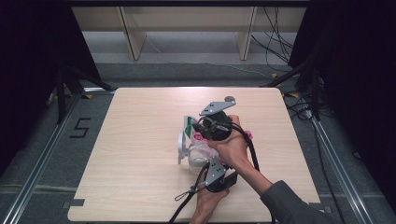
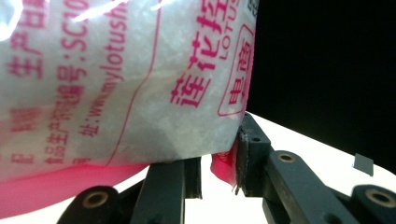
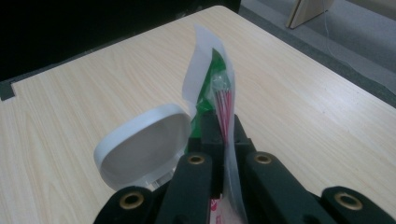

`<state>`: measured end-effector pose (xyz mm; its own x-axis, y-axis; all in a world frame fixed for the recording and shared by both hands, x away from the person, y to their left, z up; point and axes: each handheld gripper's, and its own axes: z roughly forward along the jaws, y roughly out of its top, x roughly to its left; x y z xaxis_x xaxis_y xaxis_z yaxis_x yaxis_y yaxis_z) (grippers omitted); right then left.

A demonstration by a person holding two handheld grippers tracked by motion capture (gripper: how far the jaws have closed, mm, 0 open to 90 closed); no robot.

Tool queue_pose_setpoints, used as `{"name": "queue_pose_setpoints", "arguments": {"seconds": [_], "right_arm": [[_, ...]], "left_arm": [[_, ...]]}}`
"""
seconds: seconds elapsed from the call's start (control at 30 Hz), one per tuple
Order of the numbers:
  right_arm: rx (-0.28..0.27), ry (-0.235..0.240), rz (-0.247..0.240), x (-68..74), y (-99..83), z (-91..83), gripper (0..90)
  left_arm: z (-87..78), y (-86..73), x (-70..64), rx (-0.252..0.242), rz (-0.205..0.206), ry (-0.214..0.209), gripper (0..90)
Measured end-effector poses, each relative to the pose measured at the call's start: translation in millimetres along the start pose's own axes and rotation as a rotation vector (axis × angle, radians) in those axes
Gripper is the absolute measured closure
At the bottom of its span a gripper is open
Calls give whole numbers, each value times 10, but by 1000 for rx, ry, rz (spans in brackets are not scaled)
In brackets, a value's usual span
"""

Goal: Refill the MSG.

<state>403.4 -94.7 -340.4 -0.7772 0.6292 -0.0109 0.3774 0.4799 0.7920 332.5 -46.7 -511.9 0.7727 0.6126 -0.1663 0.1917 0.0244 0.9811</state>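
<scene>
While our right claw (image 3: pixel 223 133) pinches the top edge of the clear plastic bag with pink print (image 3: pixel 219 93) and our left claw (image 2: pixel 219 172) clamps its pink bottom corner, we keep both grips firm and tip it over the open white container (image 3: pixel 144 149) on the wooden tabletop (image 3: pixel 93 93).

Bag (image 2: pixel 116 84), left gripper view: pink print across the frame's upper half. Readable bits: "LOTUS" at upper right, "www.mylotush…" running diagonally at left, "SC10…" upper left, Chinese characters around them. Floor (image 1: pixel 56 140), high view, left: black "5".
</scene>
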Motion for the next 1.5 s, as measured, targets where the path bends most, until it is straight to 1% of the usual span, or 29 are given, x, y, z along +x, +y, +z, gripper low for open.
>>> {"name": "queue_pose_setpoints", "arguments": {"seconds": [0.03,0.07,0.1,0.23,0.27,0.3,0.37,0.4,0.43,0.47,0.5,0.53,0.6,0.63,0.67,0.7,0.77,0.87,0.9,0.93,1.0,1.07,1.1,1.17,1.2,1.3,1.43,1.47,1.5], "right_arm": [[0,0,0,0,0,0,900],[-12,-4,17,5,0,1,900],[-13,9,-5,-12,6,-3,900],[-7,5,-11,-3,5,4,900],[-19,-1,-16,-8,4,8,900],[-5,4,8,6,2,1,900],[-5,2,0,4,2,4,900],[-2,3,8,10,6,0,900],[-18,-1,-6,0,7,2,900],[-18,-1,-6,0,7,2,900],[4,2,11,16,3,-3,900],[-11,-7,0,18,-3,14,900],[-9,-2,-4,14,3,5,900],[-1,0,10,19,4,-4,900],[-1,0,10,19,4,-4,900],[-2,1,-10,24,0,8,900],[0,-2,-3,27,2,6,900],[-12,-8,-18,20,4,12,900],[-9,-7,-14,22,5,10,900],[1,5,-25,18,14,6,900],[3,0,-34,18,15,8,900],[5,-8,-17,41,27,-3,900],[5,-8,-17,41,27,-3,900],[-5,-13,-37,31,31,-5,900],[3,-13,-22,40,30,-11,900],[-13,-21,-33,26,21,1,900],[-3,-9,-9,44,29,-2,900],[-5,-13,-28,37,33,-1,900],[-5,-13,-28,37,33,-1,900]], "left_arm": [[0,0,0,0,0,0,742],[5,-2,3,-9,-1,-4,742],[-2,0,2,0,0,3,742],[-1,2,-1,-3,1,-1,742],[-1,2,0,-3,0,-2,742],[6,-3,1,-9,-2,-5,742],[2,-1,-1,-7,-3,-4,743],[-5,3,-1,-1,1,1,742],[-4,3,3,-2,2,-1,743],[-4,3,3,-2,2,-1,743],[-4,2,-4,2,-8,0,743],[3,1,-4,-5,-8,-7,743],[-5,6,-5,1,-4,1,743],[-3,4,0,-1,-6,-4,743],[-3,4,0,-1,-6,-4,743],[-3,5,-6,-2,-7,-4,743],[-2,6,-8,-5,-7,-7,743],[-2,10,-12,-8,-9,-8,743],[1,10,-14,-11,-11,-8,743],[7,12,-12,-16,-14,-11,743],[10,14,-12,-19,-17,-11,744],[8,22,-8,-20,-10,-14,744],[6,26,-8,-21,-9,-13,744],[5,26,-15,-22,-10,-13,744],[10,22,-16,-26,-11,-17,744],[7,22,-18,-17,-10,-13,744],[8,27,-9,-19,-8,-13,744],[9,29,-9,-21,-11,-14,744],[9,29,-9,-21,-11,-14,745]]}}
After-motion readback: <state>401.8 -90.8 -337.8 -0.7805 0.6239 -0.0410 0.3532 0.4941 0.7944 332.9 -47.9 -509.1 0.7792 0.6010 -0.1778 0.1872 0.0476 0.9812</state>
